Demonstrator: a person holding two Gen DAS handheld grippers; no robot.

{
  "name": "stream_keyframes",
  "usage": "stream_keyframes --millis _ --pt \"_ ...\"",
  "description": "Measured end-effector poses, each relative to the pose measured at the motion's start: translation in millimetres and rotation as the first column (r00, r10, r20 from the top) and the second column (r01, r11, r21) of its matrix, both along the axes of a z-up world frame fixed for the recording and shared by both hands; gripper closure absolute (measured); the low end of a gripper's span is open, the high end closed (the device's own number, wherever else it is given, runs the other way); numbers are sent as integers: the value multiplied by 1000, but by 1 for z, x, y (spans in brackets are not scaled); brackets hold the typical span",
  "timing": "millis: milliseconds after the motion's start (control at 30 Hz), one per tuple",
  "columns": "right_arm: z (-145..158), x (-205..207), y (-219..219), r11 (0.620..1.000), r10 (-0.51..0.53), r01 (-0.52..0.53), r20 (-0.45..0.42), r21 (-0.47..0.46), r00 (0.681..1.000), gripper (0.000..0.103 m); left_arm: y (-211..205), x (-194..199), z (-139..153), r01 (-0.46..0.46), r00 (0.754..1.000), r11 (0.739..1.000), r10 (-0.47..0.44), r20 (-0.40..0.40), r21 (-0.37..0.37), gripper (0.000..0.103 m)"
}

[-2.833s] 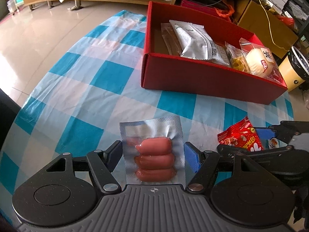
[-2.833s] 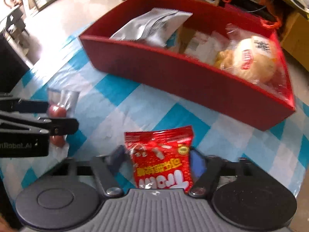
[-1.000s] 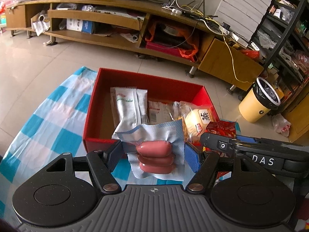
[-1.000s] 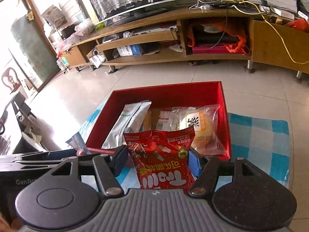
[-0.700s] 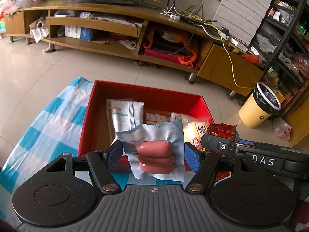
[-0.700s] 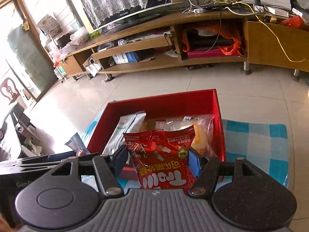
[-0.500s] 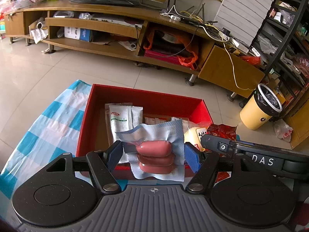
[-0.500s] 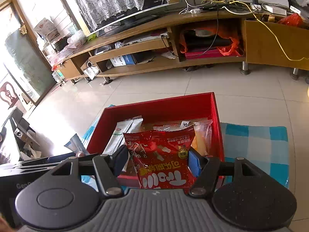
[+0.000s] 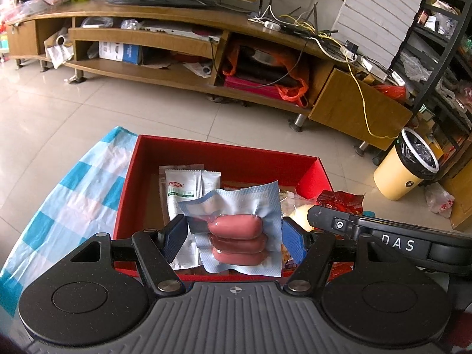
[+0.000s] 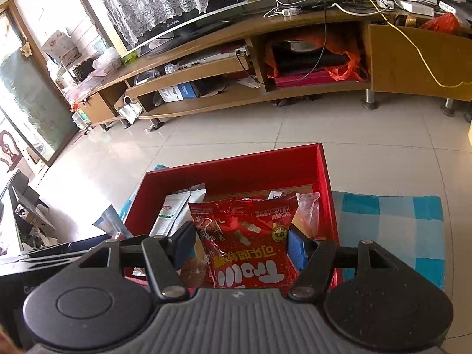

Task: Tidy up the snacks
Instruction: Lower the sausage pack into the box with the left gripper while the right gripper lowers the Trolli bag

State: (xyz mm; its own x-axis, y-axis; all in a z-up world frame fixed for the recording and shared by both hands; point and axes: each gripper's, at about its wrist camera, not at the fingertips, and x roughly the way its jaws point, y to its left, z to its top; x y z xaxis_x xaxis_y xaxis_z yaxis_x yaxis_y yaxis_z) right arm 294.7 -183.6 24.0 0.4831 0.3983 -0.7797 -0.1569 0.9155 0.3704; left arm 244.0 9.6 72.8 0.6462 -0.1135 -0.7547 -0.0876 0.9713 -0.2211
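Note:
My left gripper is shut on a vacuum pack of pink sausages and holds it above the near part of the red box. My right gripper is shut on a red snack bag and holds it over the red box too. In the box lie a white sachet and other packets, partly hidden by the held packs. The right gripper's body shows at the right of the left wrist view.
The box stands on a blue-and-white checked tablecloth. Beyond the table are tiled floor, a long wooden TV stand and a yellow waste bin.
Both grippers lifted their packs off the cloth and carried them up and forward over the red box. In the last second the view has crept further over the box.

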Motion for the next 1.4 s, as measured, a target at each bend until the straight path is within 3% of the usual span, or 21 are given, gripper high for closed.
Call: stream_keyframes --millis 1400 --pt "-29 21 14 995 -9 3 -60 -95 998 37 -5 24 -30 -49 997 996 54 -62 76 28"
